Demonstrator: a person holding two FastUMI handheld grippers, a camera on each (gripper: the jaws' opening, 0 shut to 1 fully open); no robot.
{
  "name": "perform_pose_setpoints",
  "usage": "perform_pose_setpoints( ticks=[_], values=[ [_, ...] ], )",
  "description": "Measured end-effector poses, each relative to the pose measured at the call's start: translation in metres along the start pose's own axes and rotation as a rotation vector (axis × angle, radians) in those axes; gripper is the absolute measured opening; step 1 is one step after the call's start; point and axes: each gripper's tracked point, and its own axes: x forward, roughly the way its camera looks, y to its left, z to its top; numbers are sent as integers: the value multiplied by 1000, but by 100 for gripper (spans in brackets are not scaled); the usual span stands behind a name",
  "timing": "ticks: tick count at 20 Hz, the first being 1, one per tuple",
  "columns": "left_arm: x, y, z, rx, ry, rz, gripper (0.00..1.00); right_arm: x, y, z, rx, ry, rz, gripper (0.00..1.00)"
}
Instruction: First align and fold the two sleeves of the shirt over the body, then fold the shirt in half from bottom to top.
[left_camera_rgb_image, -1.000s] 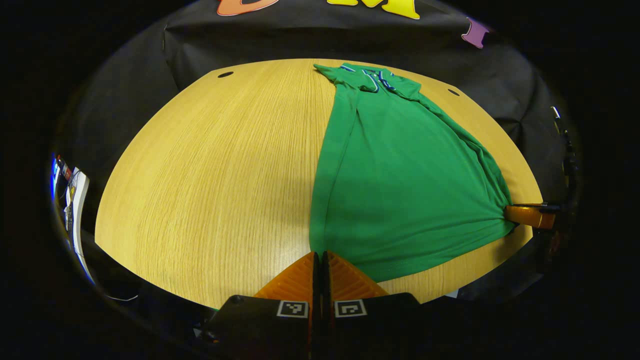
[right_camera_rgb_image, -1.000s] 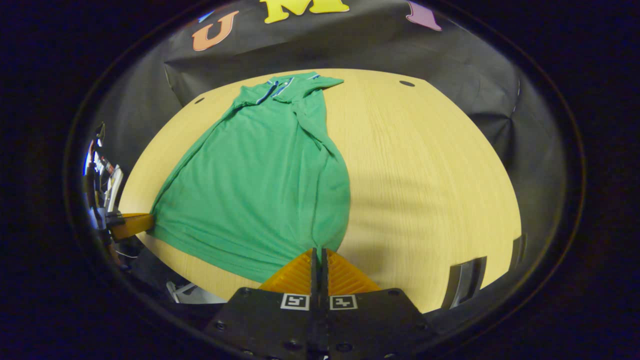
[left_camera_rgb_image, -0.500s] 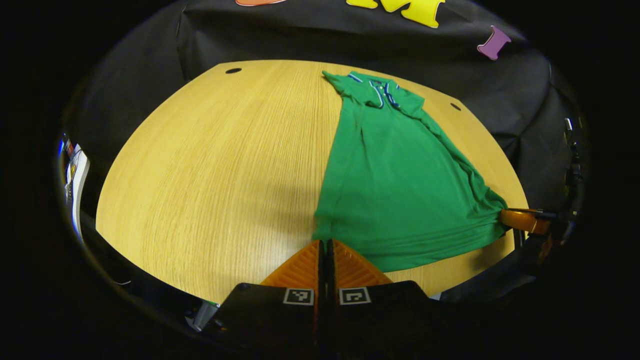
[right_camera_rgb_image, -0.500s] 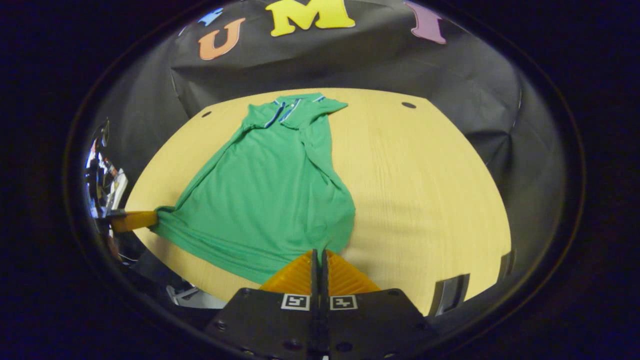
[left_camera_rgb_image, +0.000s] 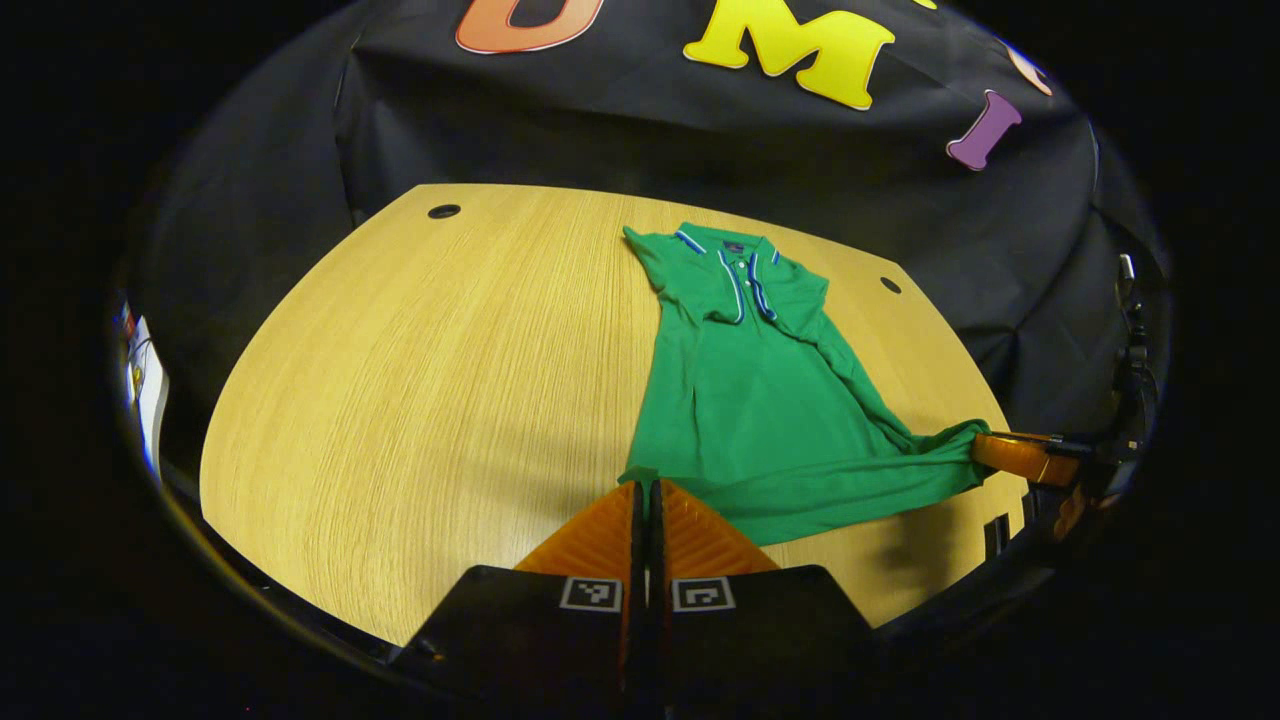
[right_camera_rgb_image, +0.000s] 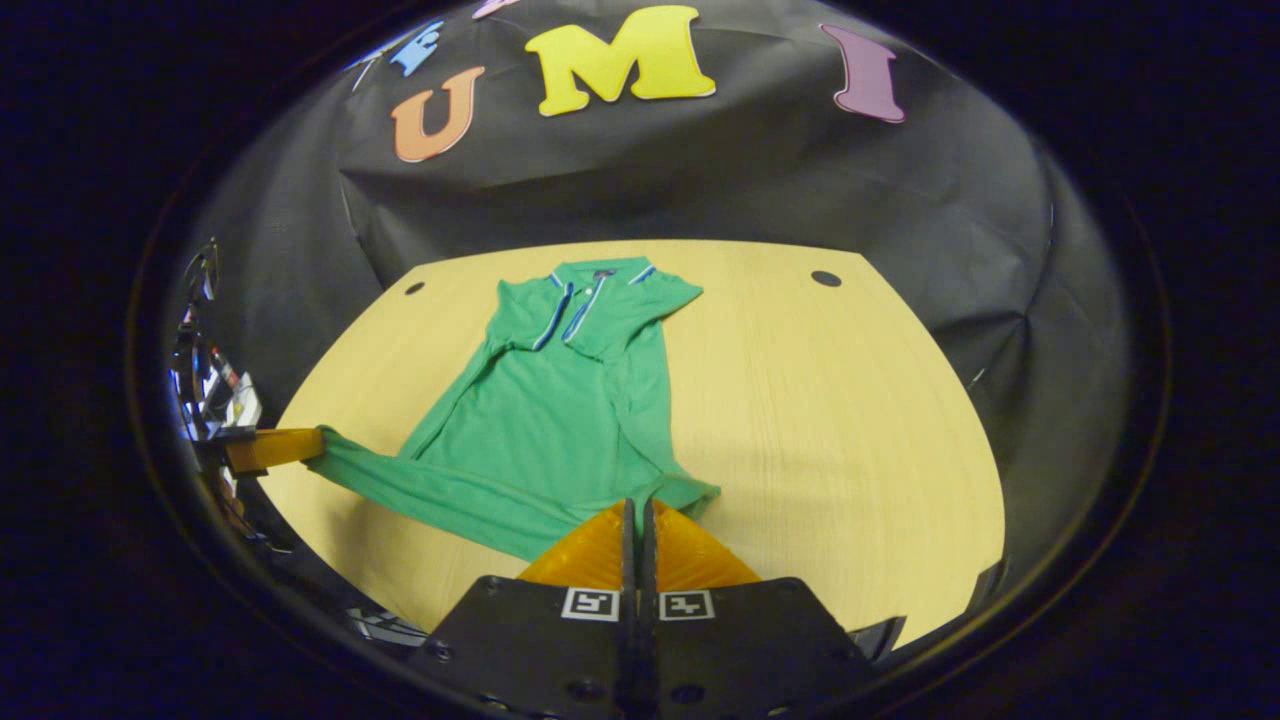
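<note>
The left gripper (left_camera_rgb_image: 645, 490) and right gripper (right_camera_rgb_image: 636, 508) each pinch a bottom corner of the green shirt (left_camera_rgb_image: 760, 400), hem raised off the table (left_camera_rgb_image: 420, 380), collar lying flat at the far side. Carrying both corners forward level should land hem squarely on shoulders.

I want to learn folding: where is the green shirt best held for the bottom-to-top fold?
Hold the green shirt at its two bottom hem corners, coming from the near table edge. The hem is straight and faces the tongs; the collar lies far away.
</note>
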Motion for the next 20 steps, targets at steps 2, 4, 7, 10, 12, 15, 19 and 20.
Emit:
perform_pose_setpoints(
  ticks=[2,4,7,10,12,15,19,20],
  values=[
    [6,-1,23,10,-31,-7,6,5,-2,22,11,-24,1,0],
    [14,-2,47,8,-62,-11,6,12,-3,45,19,-44,1,0],
    [30,-3,85,-1,-113,-6,6,27,-7,78,23,-68,-8,0],
    [50,-4,116,-2,-146,-4,6,47,-8,107,28,-72,-6,0],
    [66,-5,134,2,-159,-6,6,60,-7,130,24,-88,2,2],
    [90,-9,165,-27,-170,-21,6,75,-6,167,3,-119,10,0],
    [119,-6,212,-44,-210,-25,6,104,-5,210,9,-149,24,0],
    [127,-4,222,-35,-224,-22,6,112,-5,221,12,-155,29,0]
  ],
)
